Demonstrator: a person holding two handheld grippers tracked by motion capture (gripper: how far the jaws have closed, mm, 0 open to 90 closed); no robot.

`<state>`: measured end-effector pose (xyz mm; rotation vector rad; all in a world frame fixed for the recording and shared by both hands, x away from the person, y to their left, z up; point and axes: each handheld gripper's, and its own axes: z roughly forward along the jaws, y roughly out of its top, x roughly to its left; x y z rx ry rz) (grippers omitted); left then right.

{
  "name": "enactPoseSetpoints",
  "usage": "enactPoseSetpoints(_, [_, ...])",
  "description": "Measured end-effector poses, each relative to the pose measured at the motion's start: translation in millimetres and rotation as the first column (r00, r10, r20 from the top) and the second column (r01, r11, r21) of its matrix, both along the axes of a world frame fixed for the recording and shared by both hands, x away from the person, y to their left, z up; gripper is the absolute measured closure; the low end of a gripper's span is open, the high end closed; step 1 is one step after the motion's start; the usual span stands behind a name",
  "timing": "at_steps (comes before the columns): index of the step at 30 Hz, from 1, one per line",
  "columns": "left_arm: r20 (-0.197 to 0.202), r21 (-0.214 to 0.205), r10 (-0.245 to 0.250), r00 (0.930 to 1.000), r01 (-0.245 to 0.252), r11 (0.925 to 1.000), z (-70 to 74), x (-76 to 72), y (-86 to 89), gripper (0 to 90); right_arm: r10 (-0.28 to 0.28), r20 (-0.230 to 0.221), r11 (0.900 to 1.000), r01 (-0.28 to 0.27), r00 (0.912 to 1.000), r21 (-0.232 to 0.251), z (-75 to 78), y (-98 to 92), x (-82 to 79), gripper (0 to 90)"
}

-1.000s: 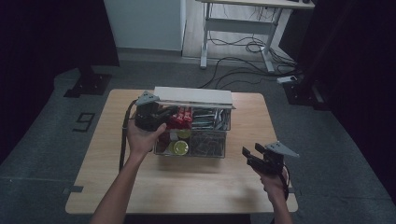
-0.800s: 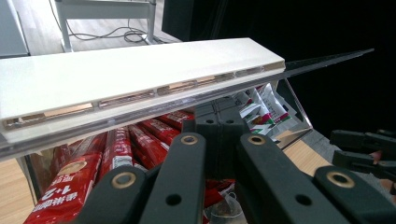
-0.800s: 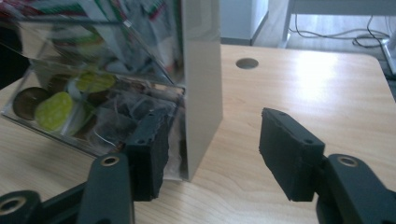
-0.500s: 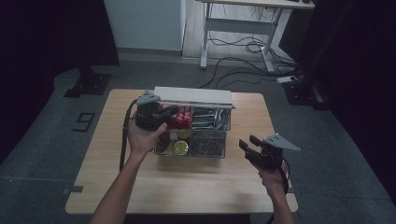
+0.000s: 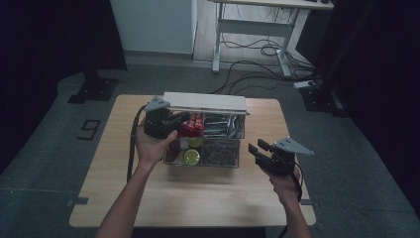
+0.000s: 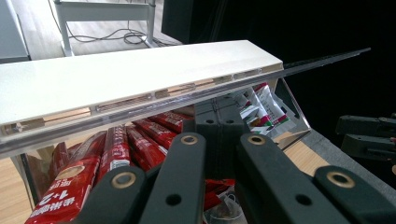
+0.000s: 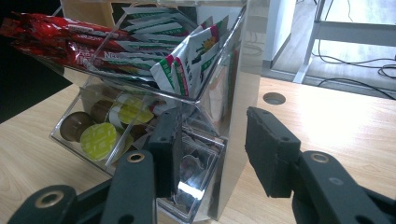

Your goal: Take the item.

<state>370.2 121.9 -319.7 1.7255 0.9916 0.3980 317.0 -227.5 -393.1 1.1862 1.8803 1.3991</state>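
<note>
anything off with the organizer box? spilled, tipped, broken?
Nothing stands out. The clear organizer sits upright on the table, white lid raised at the back, red sachets and capsules inside their compartments. No spill or visible damage.

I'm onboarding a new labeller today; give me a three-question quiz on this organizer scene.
1. True or false: the left gripper sits at the clear organizer, by the red stick packets.
2. What fills the front left compartment? A) coffee capsules B) spoons C) batteries
3. Fill in: the right gripper holds ____.

Key: 1 true; 2 A; 3 nothing, since its jaws, which have just been closing, stand apart beside the organizer.
</note>
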Motion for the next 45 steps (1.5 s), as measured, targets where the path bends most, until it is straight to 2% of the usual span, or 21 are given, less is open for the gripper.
enactPoseSetpoints(24, [0.0, -0.004, -0.007, 1.0, 0.007, 1.0, -1.2, 0.5, -1.8, 90.0, 0.041, 0.017, 0.9986, -0.04, 0.999, -0.034, 17.1, 21.0, 9.9, 59.8])
enactPoseSetpoints(45, [-0.003, 0.002, -0.009, 1.0, 0.009, 1.0, 0.0, 1.3, -2.7, 90.0, 0.054, 0.027, 0.9975, -0.052, 0.9982, -0.048, 24.4, 34.1, 21.4, 60.9])
